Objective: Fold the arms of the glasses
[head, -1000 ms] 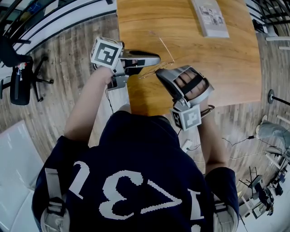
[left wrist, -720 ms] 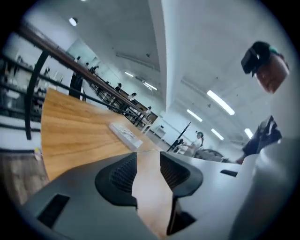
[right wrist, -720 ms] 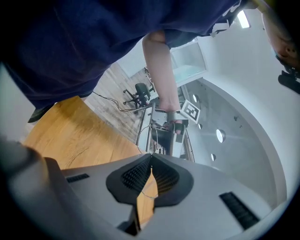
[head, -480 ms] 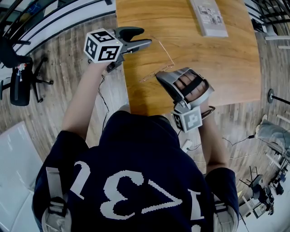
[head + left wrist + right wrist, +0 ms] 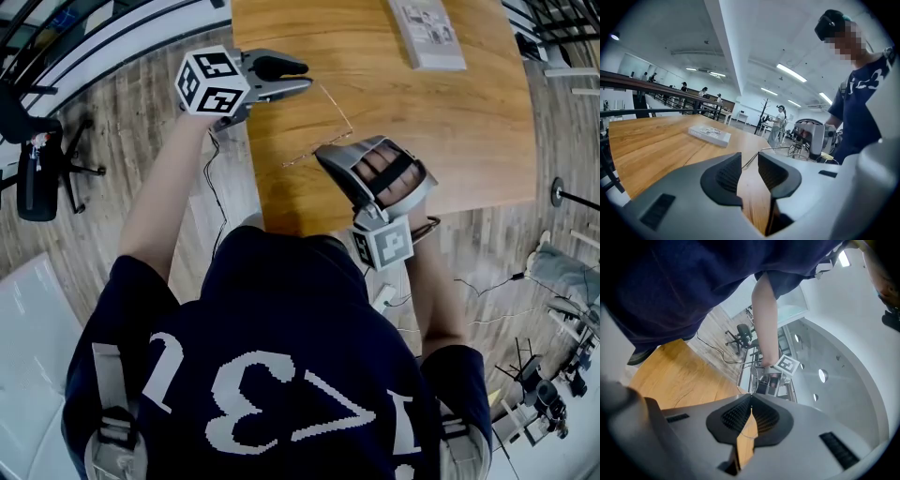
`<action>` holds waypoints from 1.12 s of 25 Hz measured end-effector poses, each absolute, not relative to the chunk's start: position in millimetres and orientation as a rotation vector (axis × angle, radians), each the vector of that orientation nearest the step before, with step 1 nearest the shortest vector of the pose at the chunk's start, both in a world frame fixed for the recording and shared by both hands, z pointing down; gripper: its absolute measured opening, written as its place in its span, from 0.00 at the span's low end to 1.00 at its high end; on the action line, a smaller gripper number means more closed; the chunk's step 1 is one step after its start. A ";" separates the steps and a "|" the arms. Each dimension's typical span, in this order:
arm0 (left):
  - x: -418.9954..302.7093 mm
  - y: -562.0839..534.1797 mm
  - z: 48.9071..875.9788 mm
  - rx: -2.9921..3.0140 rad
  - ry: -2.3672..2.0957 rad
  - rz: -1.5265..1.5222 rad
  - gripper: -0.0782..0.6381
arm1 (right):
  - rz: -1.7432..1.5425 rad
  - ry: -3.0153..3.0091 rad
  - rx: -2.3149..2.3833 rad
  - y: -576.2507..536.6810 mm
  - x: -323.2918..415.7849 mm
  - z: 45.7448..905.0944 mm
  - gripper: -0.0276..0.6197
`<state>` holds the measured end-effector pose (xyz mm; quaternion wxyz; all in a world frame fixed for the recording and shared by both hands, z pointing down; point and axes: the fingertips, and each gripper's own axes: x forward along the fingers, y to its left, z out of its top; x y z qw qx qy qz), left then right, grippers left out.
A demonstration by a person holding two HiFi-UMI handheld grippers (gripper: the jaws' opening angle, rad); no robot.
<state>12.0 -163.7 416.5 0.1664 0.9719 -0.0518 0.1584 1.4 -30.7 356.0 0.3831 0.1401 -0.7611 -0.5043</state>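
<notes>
Thin wire glasses (image 5: 314, 153) lie near the front left of the wooden table (image 5: 450, 131), one arm (image 5: 336, 98) swung out toward the far side. My right gripper (image 5: 322, 156) is shut on the frame, and the wire crosses its closed pads (image 5: 751, 401). My left gripper (image 5: 306, 77) hovers at the table's left edge, pointing right at the arm's tip. Its jaws (image 5: 750, 166) are closing with a gap still showing. The wire arm (image 5: 773, 150) runs just into that gap, and neither pad presses on it.
A flat book (image 5: 427, 36) lies at the far side of the table, also visible as the book (image 5: 710, 134). An office chair (image 5: 37, 159) stands on the wooden floor to the left. A cable trails on the floor by the table's left edge.
My left gripper left the glasses' front, moved up and left to the table edge, rolled over and opened wide, then narrowed. The right gripper and the glasses stayed put.
</notes>
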 end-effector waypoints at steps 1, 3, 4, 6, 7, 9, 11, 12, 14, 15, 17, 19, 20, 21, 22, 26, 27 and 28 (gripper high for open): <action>11.9 -162.3 417.1 2.766 -0.142 0.452 0.27 | -1.282 -1.930 0.354 -32.4 1.3 351.6 0.09; 10.8 -158.7 417.0 2.759 -0.119 0.449 0.26 | -1.279 -1.917 0.356 -35.5 1.1 344.8 0.09; 9.8 -156.3 416.4 2.750 -0.102 0.444 0.26 | -1.277 -1.918 0.364 -36.3 1.8 345.1 0.09; 6.9 -150.3 415.1 2.730 -0.060 0.433 0.24 | -1.238 -1.936 0.384 -33.8 9.3 362.9 0.09; 5.4 -147.0 414.7 2.718 -0.038 0.426 0.23 | -1.204 -1.949 0.390 -31.8 15.1 376.3 0.09; 1.9 -139.6 413.6 2.682 0.012 0.402 0.21 | -1.162 -1.955 0.405 -33.7 22.2 386.4 0.09; -2.2 -128.3 409.8 2.618 0.085 0.355 0.19 | -1.132 -1.955 0.423 -35.4 28.5 396.0 0.09; -4.0 -120.9 406.8 2.584 0.131 0.330 0.18 | -1.122 -1.956 0.432 -36.3 30.4 398.5 0.09; -6.4 -105.1 400.9 2.542 0.214 0.300 0.17 | -1.105 -1.955 0.443 -38.5 31.0 399.2 0.09; -6.9 -97.9 399.0 2.532 0.245 0.296 0.17 | -1.099 -1.954 0.445 -39.4 30.6 399.7 0.09; -7.1 -85.8 397.7 2.517 0.286 0.295 0.17 | -1.089 -1.951 0.441 -40.0 29.2 402.9 0.09; -7.7 -81.6 399.4 2.524 0.277 0.296 0.17 | -1.085 -1.946 0.433 -39.8 28.2 407.8 0.09; -8.3 -84.7 401.5 2.545 0.237 0.296 0.17 | -1.086 -1.945 0.426 -39.5 28.0 410.0 0.09; -9.0 -91.3 404.2 2.578 0.174 0.297 0.17 | -1.088 -1.945 0.419 -38.8 27.9 411.4 0.09; -9.5 -99.6 407.4 2.613 0.101 0.300 0.17 | -1.092 -1.946 0.411 -37.8 27.8 412.0 0.09; -10.1 -121.0 429.9 2.653 -0.052 0.373 0.32 | -1.118 -1.957 0.382 -31.6 24.5 410.3 0.09; -9.4 -122.5 437.8 2.650 -0.055 0.410 0.36 | -1.123 -1.959 0.376 -30.0 23.5 409.8 0.09; -8.6 -122.7 444.5 2.644 -0.050 0.441 0.39 | -1.126 -1.962 0.370 -28.4 22.4 409.2 0.09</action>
